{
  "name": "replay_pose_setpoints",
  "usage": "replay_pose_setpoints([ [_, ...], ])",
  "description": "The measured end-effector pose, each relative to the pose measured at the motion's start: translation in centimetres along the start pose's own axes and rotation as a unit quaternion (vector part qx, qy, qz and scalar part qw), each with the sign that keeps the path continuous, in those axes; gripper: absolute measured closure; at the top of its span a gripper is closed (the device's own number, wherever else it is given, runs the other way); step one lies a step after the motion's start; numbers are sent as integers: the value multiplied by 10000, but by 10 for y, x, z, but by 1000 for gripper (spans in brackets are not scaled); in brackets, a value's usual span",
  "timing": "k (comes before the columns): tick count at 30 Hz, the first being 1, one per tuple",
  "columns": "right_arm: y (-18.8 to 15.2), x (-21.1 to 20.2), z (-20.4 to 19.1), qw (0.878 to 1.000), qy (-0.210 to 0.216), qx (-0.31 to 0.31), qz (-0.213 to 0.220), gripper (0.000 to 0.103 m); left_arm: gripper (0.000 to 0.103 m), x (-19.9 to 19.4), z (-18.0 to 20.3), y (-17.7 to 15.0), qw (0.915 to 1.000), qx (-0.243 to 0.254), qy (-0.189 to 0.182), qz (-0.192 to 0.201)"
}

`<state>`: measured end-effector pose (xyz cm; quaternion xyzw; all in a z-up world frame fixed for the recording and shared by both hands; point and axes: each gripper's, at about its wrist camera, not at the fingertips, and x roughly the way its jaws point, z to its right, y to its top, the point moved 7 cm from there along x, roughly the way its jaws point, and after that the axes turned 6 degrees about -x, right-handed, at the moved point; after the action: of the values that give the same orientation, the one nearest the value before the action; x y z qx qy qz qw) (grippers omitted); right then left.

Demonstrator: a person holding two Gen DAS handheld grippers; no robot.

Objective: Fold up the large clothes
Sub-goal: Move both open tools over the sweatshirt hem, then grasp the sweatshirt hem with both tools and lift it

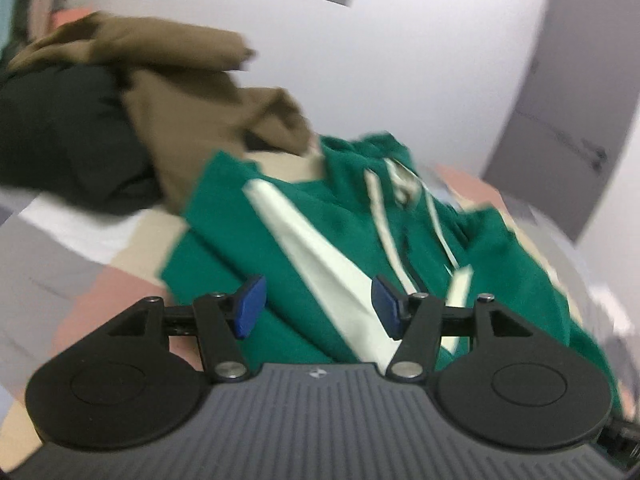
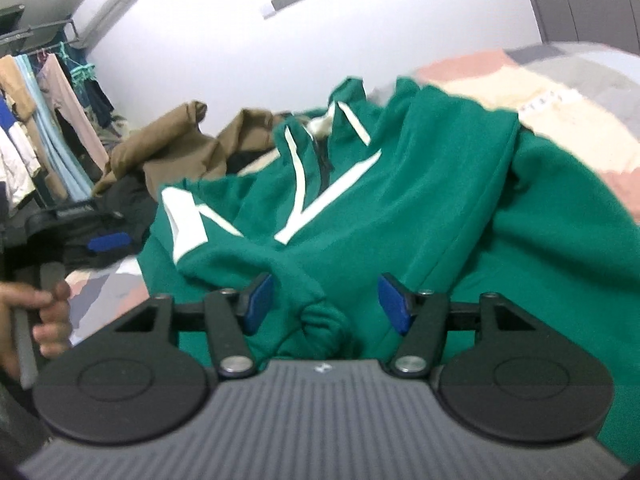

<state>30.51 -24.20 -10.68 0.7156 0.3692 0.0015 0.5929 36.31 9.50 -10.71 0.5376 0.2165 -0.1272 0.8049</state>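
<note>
A green hoodie (image 1: 332,216) with white stripes and white drawstrings lies rumpled on the bed; it also fills the right wrist view (image 2: 400,208). My left gripper (image 1: 318,306) is open just above the hoodie's lower part, over a white stripe, holding nothing. My right gripper (image 2: 326,304) is open over a bunched green sleeve cuff (image 2: 320,320), which lies between the jaws without being clamped. The left gripper's blue pad (image 2: 108,240) shows at the left of the right wrist view.
A brown garment (image 1: 192,92) and a black garment (image 1: 68,136) are piled beyond the hoodie. The patchwork bedcover (image 2: 520,88) in pink, cream and grey lies beneath. A clothes rack (image 2: 44,120) stands far left. A grey door (image 1: 580,100) is at the right.
</note>
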Motion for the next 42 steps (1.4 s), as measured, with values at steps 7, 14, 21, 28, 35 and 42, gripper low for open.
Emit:
replay_pose_setpoints([
  [7, -5, 9, -12, 9991, 68, -399, -128, 71, 39, 32, 47, -42, 9982, 433, -47, -415],
  [14, -15, 25, -10, 9984, 54, -389, -403, 72, 39, 60, 47, -64, 9956, 470, 195, -782],
  [21, -21, 33, -9, 9976, -12, -465, -508, 72, 39, 70, 42, -70, 9931, 554, 330, -976],
  [28, -19, 28, -8, 9985, 6, -471, -291, 70, 33, 52, 41, -56, 9937, 249, 10, -1095],
  [35, 11, 14, -35, 9997, 17, -252, -72, 70, 28, 6, 48, -6, 9968, 369, -323, -632],
  [42, 106, 22, -68, 9972, -148, -733, -88, 70, 27, 13, 41, 55, 9967, -148, -298, -743],
])
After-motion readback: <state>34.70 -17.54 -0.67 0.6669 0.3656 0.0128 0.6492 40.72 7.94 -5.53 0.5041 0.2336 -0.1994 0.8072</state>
